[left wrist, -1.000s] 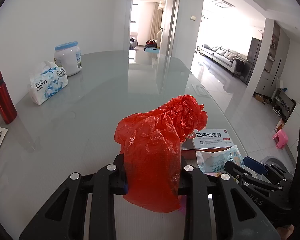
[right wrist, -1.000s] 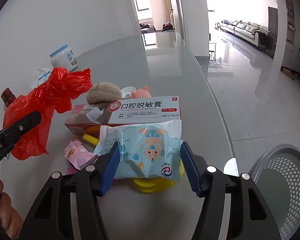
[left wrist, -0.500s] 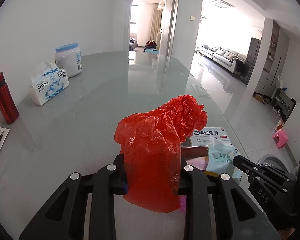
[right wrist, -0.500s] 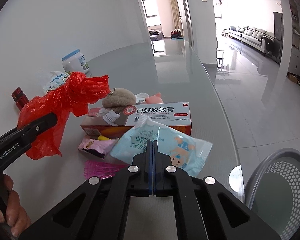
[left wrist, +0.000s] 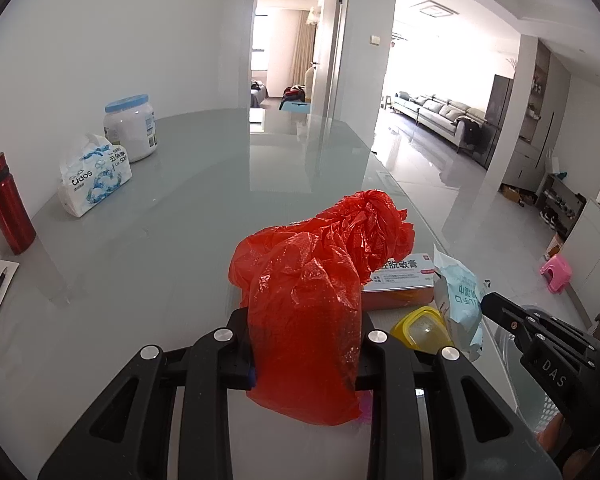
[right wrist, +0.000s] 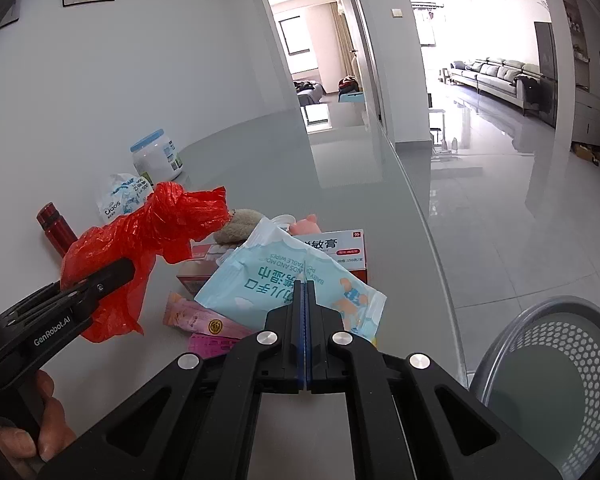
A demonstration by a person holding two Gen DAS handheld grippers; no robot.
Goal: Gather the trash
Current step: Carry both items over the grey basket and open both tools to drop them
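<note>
Pinching only the wipes pack's [right wrist: 288, 280] edge, the right gripper [right wrist: 305, 300] risks dropping it short of the bin [right wrist: 548, 364]; the left gripper [left wrist: 304, 344] clamps the red bag [left wrist: 312, 280].

Bright daylight from living-room windows; glare on glass table [left wrist: 204, 184]; fisheye-bent, dark-vignetted edges.

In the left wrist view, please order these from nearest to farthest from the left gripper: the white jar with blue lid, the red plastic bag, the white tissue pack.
1. Red plastic bag: held in the left gripper.
2. White tissue pack: far left on the table.
3. White jar with blue lid: just behind the pack.
</note>
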